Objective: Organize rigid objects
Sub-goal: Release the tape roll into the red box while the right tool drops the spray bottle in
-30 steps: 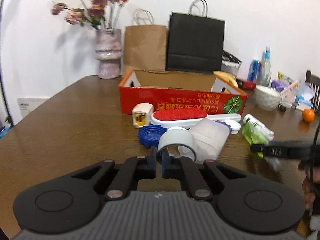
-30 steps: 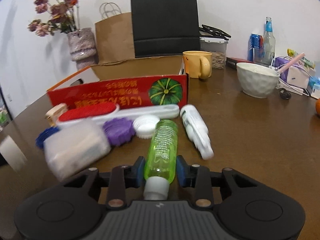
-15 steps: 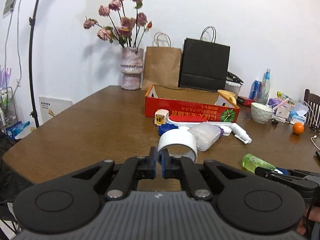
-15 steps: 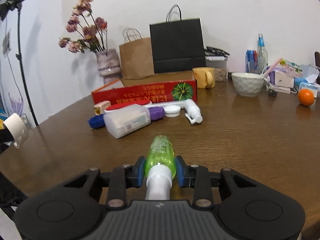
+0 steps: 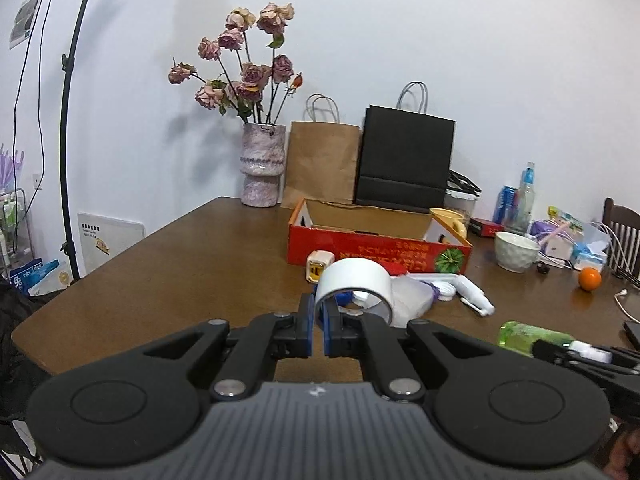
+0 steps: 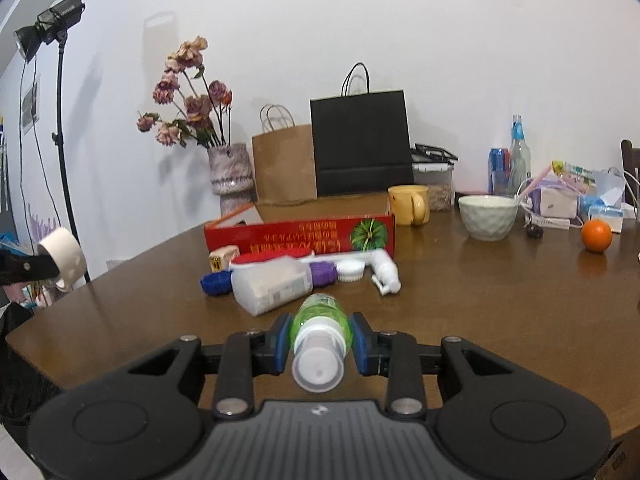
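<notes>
Upside-down, illegible print on red box point(image 6: 300, 236)

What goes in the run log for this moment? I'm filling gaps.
left gripper: shut on white tape roll | right gripper: shut on green bottle | both held above table | red box: open

Table point(image 6: 480, 312): brown wood with visible grain, smooth and faintly glossy.
Tape roll point(image 5: 354, 280): white, matt outside, shiny on the inner face.
Green bottle point(image 6: 320, 314): translucent glossy plastic, closed by a smooth white plastic cap.
Left gripper point(image 5: 317, 322): matt black plastic, blue pads, small metal pins.
Red box point(image 6: 300, 236): printed cardboard, slightly shiny outside, plain brown inside.
Clear container point(image 6: 272, 286): frosted, semi-transparent plastic.
Vase point(image 5: 262, 168): rough, mottled ceramic.
Brown bag point(image 6: 284, 168): matt kraft paper.
Black bag point(image 6: 360, 144): smooth matt paper.
Bowl point(image 6: 487, 216): pale ceramic with a faceted, satin surface.
Mug point(image 6: 410, 204): yellow glazed ceramic.
</notes>
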A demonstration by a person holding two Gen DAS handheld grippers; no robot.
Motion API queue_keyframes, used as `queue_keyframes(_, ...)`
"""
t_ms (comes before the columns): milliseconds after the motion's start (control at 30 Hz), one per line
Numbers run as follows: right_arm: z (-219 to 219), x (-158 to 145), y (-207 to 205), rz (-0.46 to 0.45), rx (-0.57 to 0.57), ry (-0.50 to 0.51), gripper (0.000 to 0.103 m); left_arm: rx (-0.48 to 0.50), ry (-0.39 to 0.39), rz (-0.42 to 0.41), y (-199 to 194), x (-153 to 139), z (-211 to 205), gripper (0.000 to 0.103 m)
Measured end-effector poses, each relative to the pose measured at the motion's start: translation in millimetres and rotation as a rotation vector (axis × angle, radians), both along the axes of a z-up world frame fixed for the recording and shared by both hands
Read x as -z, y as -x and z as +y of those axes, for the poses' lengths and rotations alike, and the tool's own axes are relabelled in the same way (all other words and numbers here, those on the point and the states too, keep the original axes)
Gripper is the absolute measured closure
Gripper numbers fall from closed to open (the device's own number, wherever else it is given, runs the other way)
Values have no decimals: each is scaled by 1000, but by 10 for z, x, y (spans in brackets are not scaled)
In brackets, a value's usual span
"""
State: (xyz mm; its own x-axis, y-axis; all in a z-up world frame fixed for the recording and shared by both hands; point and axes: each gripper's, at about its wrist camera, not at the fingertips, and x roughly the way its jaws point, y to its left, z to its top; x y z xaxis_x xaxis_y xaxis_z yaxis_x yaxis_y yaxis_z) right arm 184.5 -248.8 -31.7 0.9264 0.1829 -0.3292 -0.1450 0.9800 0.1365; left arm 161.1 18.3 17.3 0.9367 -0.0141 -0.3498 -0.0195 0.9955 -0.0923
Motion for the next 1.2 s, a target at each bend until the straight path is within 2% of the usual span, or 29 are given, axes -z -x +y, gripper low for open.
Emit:
queue_keyframes(167,-53,-246,-255,-44,-7,-8,73,7,21,2,-376,-106,127,98)
queue_keyframes(267,-67,-473,-546,-83,-23,3,73,23,13,-31,-731,-249,166,98)
queue_keyframes(433,-44,-843,-1198,-130,-61,79,73,64,-34,-63,-1543,-552,159,98)
queue_keyframes(567,-47,-1008,-1780,-127,-72,101,73,92,-61,-35,-2283,-683,112,98)
queue_keyframes(633,-35,-1061,-2126,-121,-62,132,73,97,-60,9,-2715,-691,84,98)
queue_keyframes(733,-66,-1092,-2763,-64,-63,133,73,106,-70,101,-3361,-611,8,98)
queue_keyframes(833,-48,-1026,-3398,10,-49,163,73,94,-83,239,-4057,-406,-56,98)
queue_keyframes(900,-21,-885,-3790,67,-34,182,73,83,-96,328,-4444,-236,-88,98)
queue_keyframes(967,9,-731,-4132,123,-24,195,73,99,-136,397,-4781,-52,-149,98)
queue_keyframes(1033,51,-558,-4450,175,-12,218,73,101,-208,460,-5079,132,-251,98)
queue_keyframes(1067,78,-472,-4553,194,-5,236,73,97,-215,483,-5198,191,-266,98)
queue_keyframes(1200,223,-145,-4894,269,22,382,72,161,-268,623,-5584,424,-343,95)
